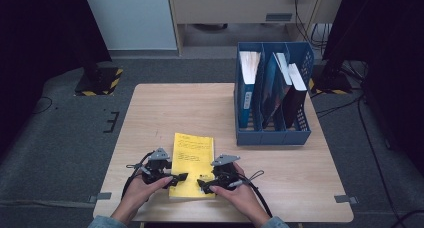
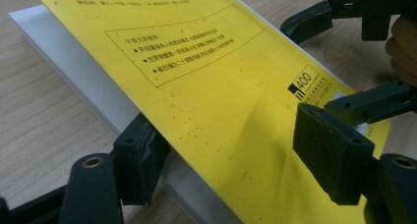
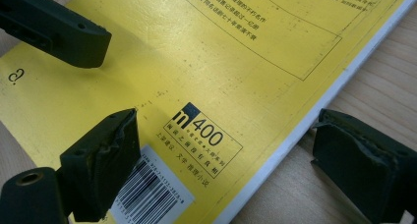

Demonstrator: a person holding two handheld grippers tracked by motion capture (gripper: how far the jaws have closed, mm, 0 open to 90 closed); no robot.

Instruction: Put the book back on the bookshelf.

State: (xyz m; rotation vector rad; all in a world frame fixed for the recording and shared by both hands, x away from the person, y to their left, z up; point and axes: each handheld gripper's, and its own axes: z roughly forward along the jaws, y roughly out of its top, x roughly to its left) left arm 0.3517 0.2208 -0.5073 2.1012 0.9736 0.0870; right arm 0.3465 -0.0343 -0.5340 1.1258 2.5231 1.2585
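Observation:
A thin yellow book [image 1: 192, 160] lies flat near the table's front edge, barcode end toward me. My left gripper [image 1: 177, 178] is at its near left corner. In the left gripper view [image 2: 231, 140] one jaw sits against the white page edge [image 2: 74, 67] and the other hovers over the yellow cover [image 2: 206, 71]; the pads do not press. My right gripper [image 1: 204, 185] is at the near right corner. In the right gripper view [image 3: 228, 145] one jaw rests by the barcode [image 3: 152, 189] and the other stands on the wood beside the book [image 3: 221, 52]. It is open.
A blue three-slot file holder [image 1: 272, 135] with books and folders stands at the back right of the wooden table [image 1: 165, 113]. Bare wood lies left of and beyond the book. The left gripper's jaw [image 3: 54, 30] crosses the top left of the right gripper view.

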